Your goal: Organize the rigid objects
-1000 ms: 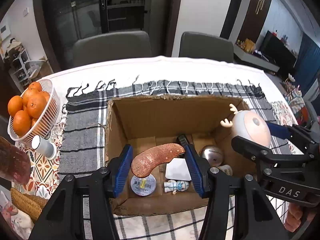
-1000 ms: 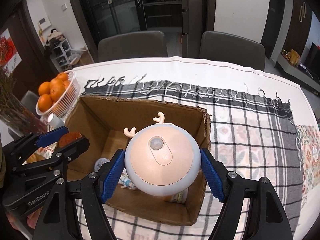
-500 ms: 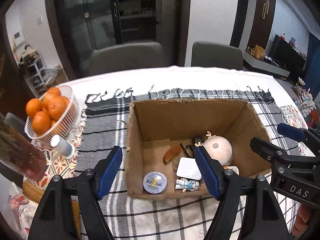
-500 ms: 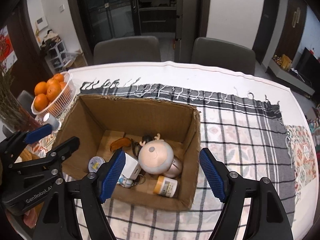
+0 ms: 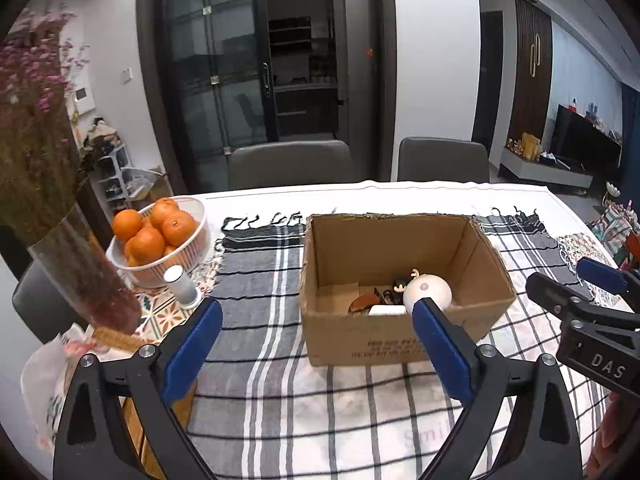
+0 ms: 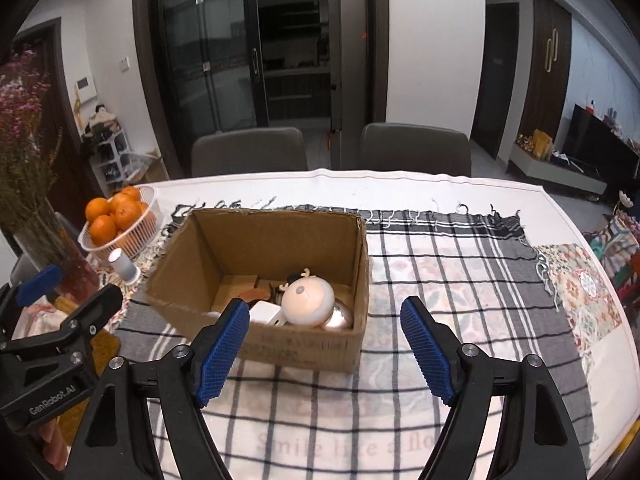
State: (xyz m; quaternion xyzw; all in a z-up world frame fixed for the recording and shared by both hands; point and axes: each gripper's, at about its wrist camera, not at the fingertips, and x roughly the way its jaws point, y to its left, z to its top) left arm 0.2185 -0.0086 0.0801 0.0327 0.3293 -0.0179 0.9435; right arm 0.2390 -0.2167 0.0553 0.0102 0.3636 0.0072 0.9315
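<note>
An open cardboard box (image 5: 400, 340) (image 6: 304, 348) stands on the checked cloth. Inside lie a round pink-and-white deer lamp (image 5: 427, 295) (image 6: 307, 300), a brown wooden piece (image 5: 362, 303), a white square block (image 6: 264, 314) and a silver bell (image 6: 340, 316). My left gripper (image 5: 316, 312) hangs back from the box's near wall, jaws opening wide with nothing between them. My right gripper (image 6: 324, 308) is open and empty, also short of the near wall. Each gripper shows at the edge of the other's view: the right (image 5: 580, 280), the left (image 6: 60, 300).
A white basket of oranges (image 5: 160, 236) sits left of the box, with a small white cylinder (image 5: 182, 286) in front of it. A glass vase of dried flowers (image 5: 80, 280) stands at the far left. Two grey chairs (image 6: 248, 152) face the table's far edge.
The left gripper let go of the brown wooden piece and the right let go of the deer lamp; both now lie in the box. Both grippers pulled back and up, and the left jaws widened.
</note>
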